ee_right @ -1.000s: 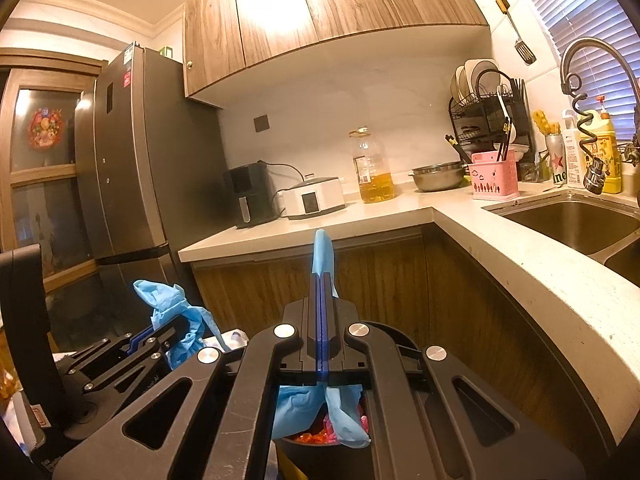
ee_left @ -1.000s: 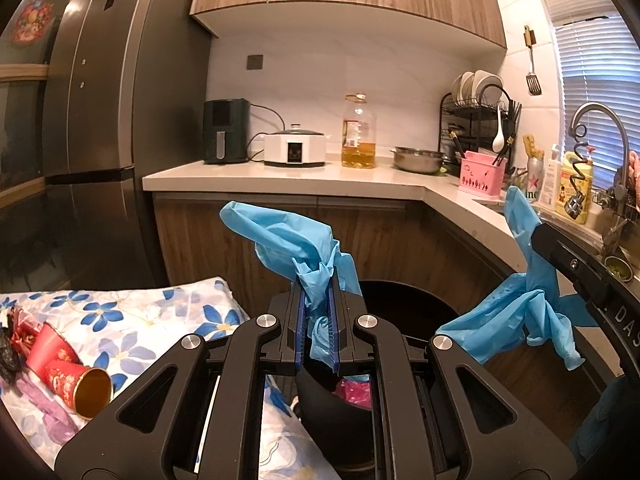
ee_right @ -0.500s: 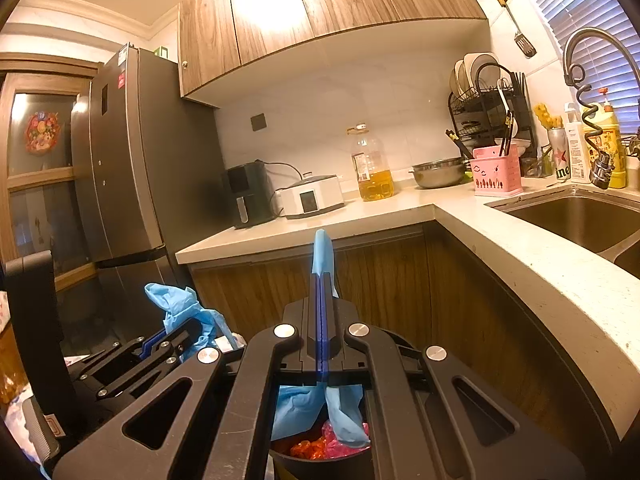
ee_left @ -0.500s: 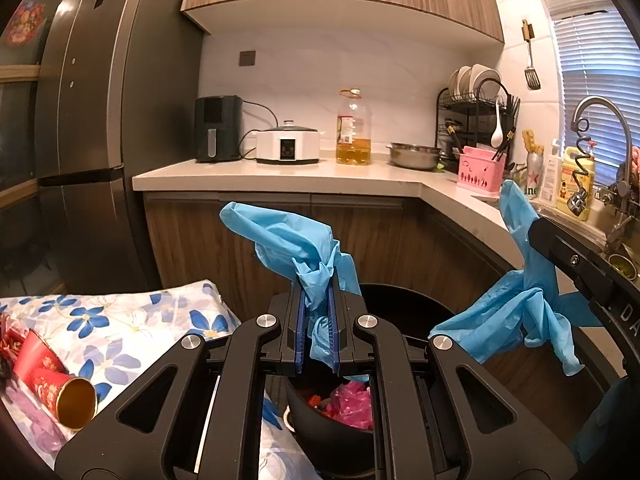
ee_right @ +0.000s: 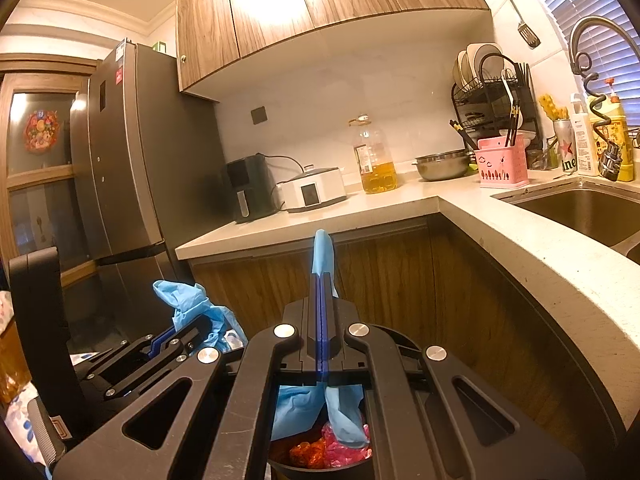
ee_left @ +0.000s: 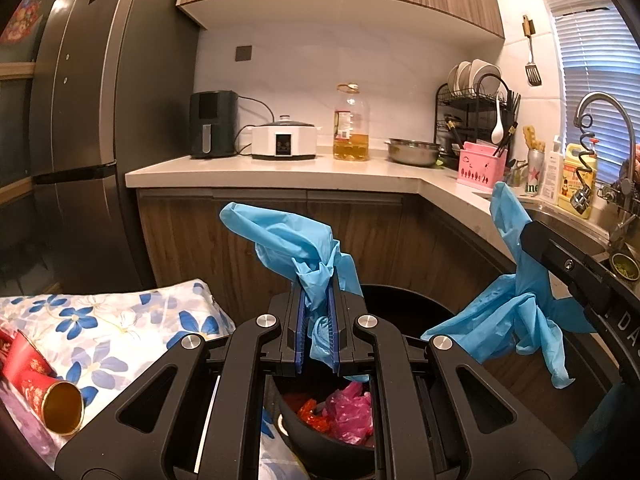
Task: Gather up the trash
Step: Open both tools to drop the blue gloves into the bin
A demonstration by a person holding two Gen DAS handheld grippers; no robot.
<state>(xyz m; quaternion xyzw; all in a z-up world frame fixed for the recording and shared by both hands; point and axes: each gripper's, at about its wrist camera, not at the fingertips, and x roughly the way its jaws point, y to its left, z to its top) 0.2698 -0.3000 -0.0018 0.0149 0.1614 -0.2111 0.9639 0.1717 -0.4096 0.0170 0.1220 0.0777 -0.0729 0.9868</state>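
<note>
My left gripper (ee_left: 318, 298) is shut on a crumpled blue glove (ee_left: 288, 244) that sticks up and out past its fingers. My right gripper (ee_right: 322, 280) is shut on a second blue glove (ee_right: 322, 248), whose ends hang down below it. Both hang over a black bin (ee_left: 404, 312) that holds pink and red trash (ee_left: 346, 412). In the left wrist view the right gripper (ee_left: 534, 238) comes in from the right with its blue glove (ee_left: 516, 316) dangling. The right wrist view shows the left gripper (ee_right: 200, 326) low on the left.
A table with a blue-flowered cloth (ee_left: 104, 332) stands left of the bin, with red paper cups (ee_left: 40, 380) on it. Wooden cabinets and an L-shaped counter (ee_left: 280, 172) close in ahead and to the right, with a sink (ee_right: 580, 212). A dark fridge (ee_left: 92, 120) stands on the left.
Both grippers have moved forward over the bin with their gloves still held. The bin's trash shows more, and the table and cups have slid toward the left edge.
</note>
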